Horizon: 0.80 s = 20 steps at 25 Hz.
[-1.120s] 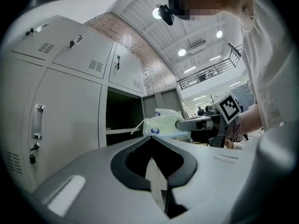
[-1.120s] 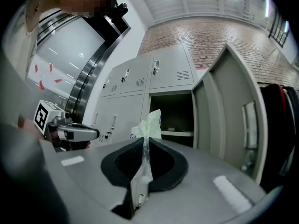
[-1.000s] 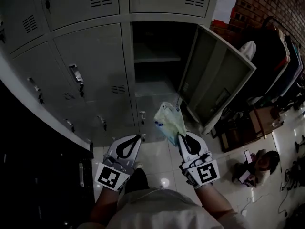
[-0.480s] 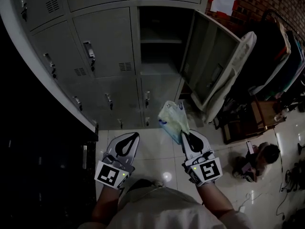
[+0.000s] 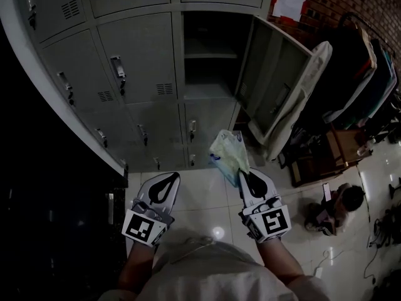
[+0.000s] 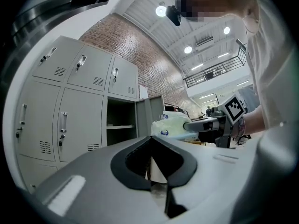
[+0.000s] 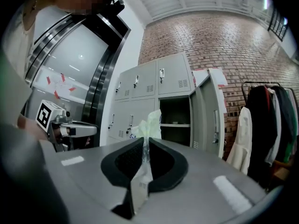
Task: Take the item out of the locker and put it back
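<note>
The right gripper (image 5: 243,173) is sitting in the lower centre-right of the head view, its two fingers pressed together on the edge of a pale green and white crinkled plastic packet (image 5: 227,154). In the right gripper view a thin flap of the packet's film is running down the seam between the closed fingers. The bulk of the packet is standing up beyond the fingertips, in front of the open compartment. The packet is hanging in the air outside the locker, above the glossy pale tiled floor (image 5: 207,202) and below the opening in the head view.

The left gripper (image 5: 169,175) is lying level at the lower centre-left, just beside the right one and apart from it. Its fingers are meeting at the tips with nothing between them, and the packet is well to its right, not touching it.

The bank of grey metal lockers (image 5: 135,61) is filling the upper left and centre of the head view. One dark compartment (image 5: 210,54) in the upper centre is standing open with a shelf across it. Its grey door (image 5: 276,83) is swinging out to the right. A person (image 5: 338,205) is sitting on the floor at the lower right.
</note>
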Each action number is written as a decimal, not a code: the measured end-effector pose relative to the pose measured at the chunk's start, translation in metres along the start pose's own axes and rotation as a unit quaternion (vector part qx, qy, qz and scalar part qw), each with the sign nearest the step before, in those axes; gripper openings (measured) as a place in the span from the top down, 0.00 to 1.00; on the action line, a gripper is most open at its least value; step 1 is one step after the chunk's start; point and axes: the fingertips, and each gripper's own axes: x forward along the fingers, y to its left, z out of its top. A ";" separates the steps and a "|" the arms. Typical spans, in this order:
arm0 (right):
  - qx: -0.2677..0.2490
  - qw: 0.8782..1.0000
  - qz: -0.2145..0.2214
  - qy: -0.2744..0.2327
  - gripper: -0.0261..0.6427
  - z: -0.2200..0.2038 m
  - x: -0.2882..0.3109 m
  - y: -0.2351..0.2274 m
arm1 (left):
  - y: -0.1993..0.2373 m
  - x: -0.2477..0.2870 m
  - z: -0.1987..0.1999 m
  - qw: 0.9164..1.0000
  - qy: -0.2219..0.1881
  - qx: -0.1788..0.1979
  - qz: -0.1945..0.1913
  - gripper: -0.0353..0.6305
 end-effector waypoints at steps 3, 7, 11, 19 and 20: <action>0.002 1.000 0.000 -0.001 0.95 0.001 0.001 0.000 | -0.001 0.001 0.000 1.000 0.001 -0.005 0.002 0.94; 0.001 1.000 0.006 -0.003 0.95 0.000 0.002 0.000 | -0.004 0.005 -0.002 1.000 0.004 -0.004 0.000 0.94; 0.004 1.000 0.016 -0.005 0.95 -0.003 0.003 -0.004 | -0.006 0.014 0.000 1.000 -0.002 0.002 0.009 0.94; 0.010 0.999 0.043 0.007 0.95 -0.014 0.012 -0.019 | -0.009 0.034 -0.012 0.999 -0.002 -0.011 0.033 0.95; 0.007 0.999 0.043 0.013 0.95 -0.017 0.017 -0.021 | -0.006 0.036 -0.015 0.999 -0.002 -0.018 0.037 0.95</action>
